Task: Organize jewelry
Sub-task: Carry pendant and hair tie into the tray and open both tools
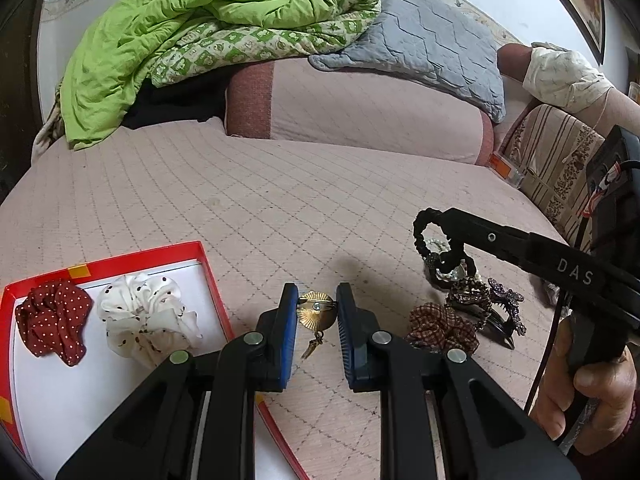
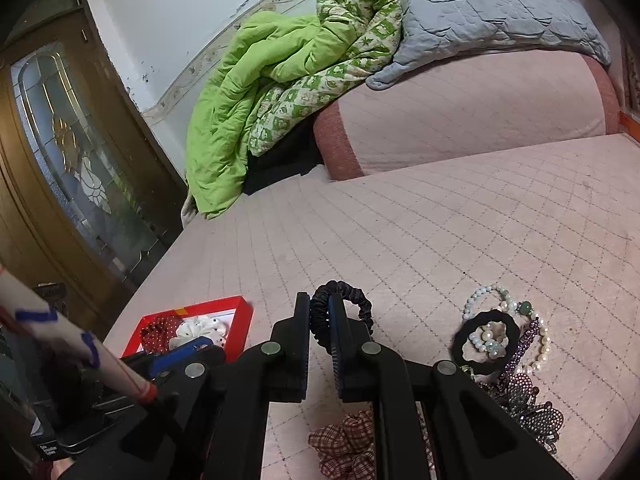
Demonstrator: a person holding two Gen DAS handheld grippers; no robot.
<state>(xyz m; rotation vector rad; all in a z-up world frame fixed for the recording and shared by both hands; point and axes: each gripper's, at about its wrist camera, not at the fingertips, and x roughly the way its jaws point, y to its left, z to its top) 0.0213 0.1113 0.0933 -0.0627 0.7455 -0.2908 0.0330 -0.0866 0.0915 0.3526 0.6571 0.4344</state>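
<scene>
- Two items are in hand: your left gripper (image 1: pixel 317 312) is pinched on a gold fan brooch (image 1: pixel 316 312), and your right gripper (image 2: pixel 320 320) is clamped shut on a black scrunchie (image 2: pixel 340 312), held clear above the bed.
- Brooch: probably light, thin and stiff metal, likely slippery on the pads; a small charm dangles below it, so grip the disc edges, not the charm.
- Scrunchie: soft, light and springy, so it won't slip easily; any part of the band works.
- Red box (image 1: pixel 120 258) sits just left of your left gripper, already holding a red dotted scrunchie (image 1: pixel 54 320) and a white spotted scrunchie (image 1: pixel 148 316).
- Still loose on the bed (image 1: pixel 248 200): checked scrunchie (image 2: pixel 348 440), pearl bracelet (image 2: pixel 508 312), black hair tie (image 2: pixel 486 342), rhinestone clips (image 2: pixel 528 404) — tangled and close together, so they may snag if pulled.
- Surface: soft pink quilted cover that small pieces could sink into.
- Room: green blanket (image 1: pixel 160 32), grey pillow (image 1: pixel 432 32), wooden cabinet with glass door (image 2: pixel 60 140).
</scene>
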